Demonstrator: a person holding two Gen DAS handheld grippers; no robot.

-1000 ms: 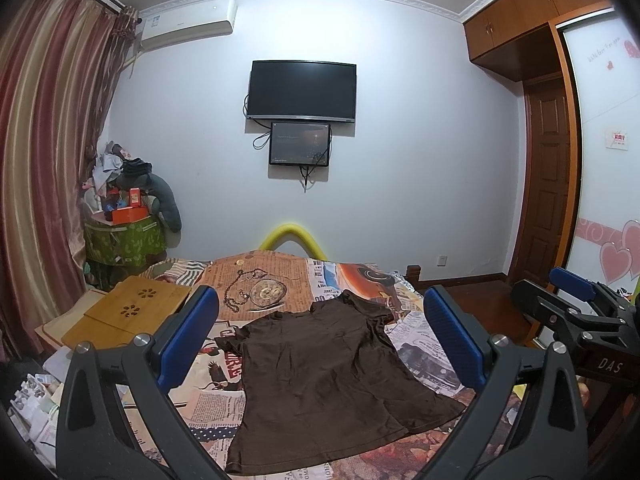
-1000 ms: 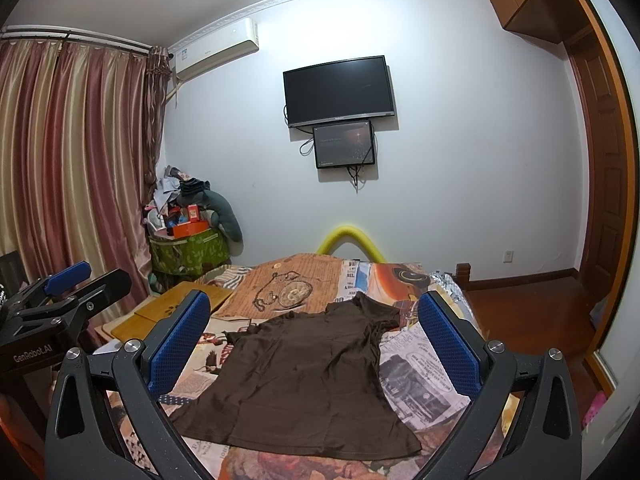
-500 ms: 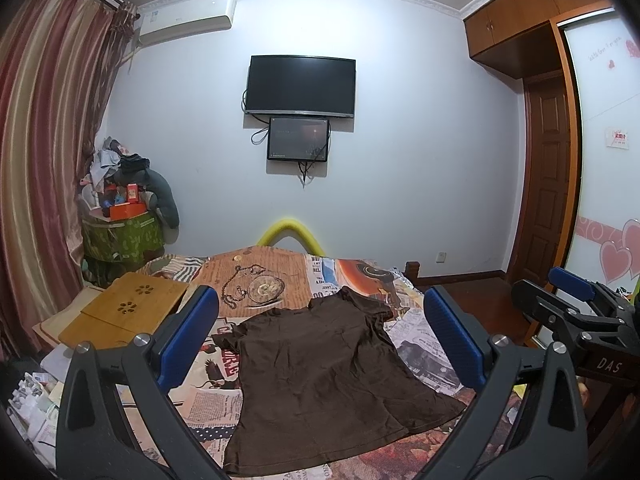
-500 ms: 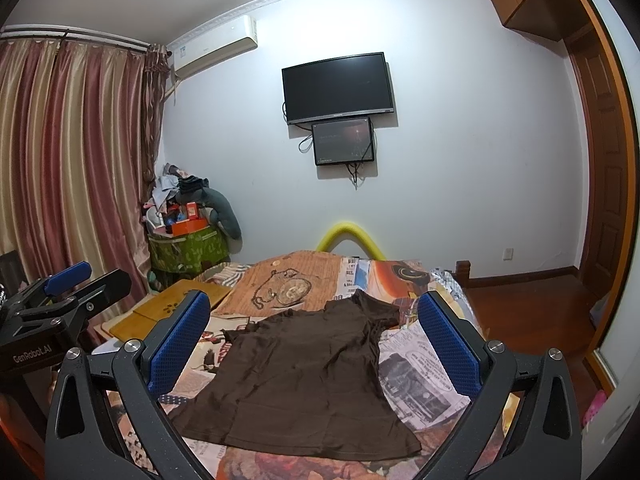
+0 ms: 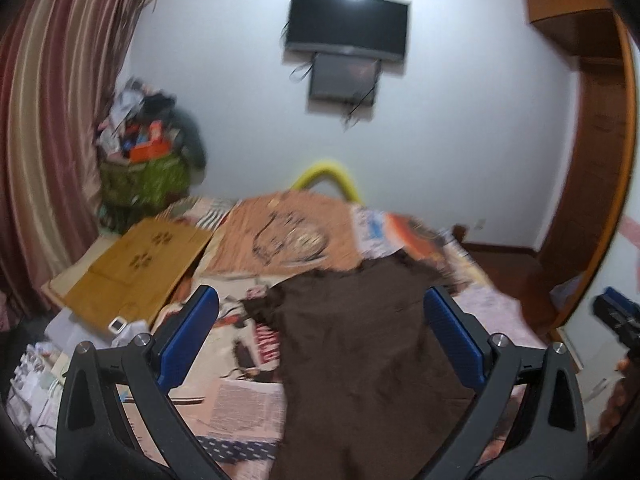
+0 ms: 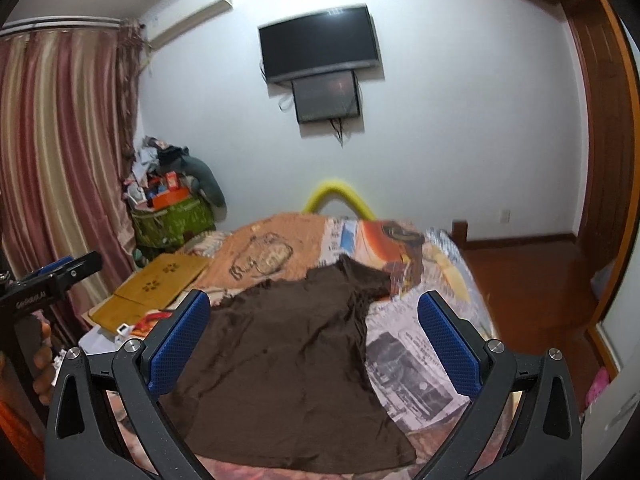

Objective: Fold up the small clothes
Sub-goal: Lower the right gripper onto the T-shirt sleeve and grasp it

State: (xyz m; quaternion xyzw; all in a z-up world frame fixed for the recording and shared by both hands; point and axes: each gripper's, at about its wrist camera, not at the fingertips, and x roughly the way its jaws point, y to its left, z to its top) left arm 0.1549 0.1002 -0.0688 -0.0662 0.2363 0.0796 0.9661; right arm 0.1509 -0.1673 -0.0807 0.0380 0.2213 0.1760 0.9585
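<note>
A small brown short-sleeved shirt lies spread flat on the bed, hem toward me and collar toward the far wall; it also shows in the right wrist view. My left gripper is open and empty, held above the shirt's near part. My right gripper is open and empty, also above the shirt's near part. The left gripper shows at the left edge of the right wrist view. The right gripper shows at the right edge of the left wrist view.
The bed is covered with patterned sheets. A wooden lap tray lies at its left side. A green basket piled with clutter stands by the striped curtain. A yellow foam arc sits at the bed's far end. Wooden floor is right.
Both grippers have tilted downward and moved closer to the bed, so the shirt looks larger. The views are blurred by motion. The shirt has not moved.
</note>
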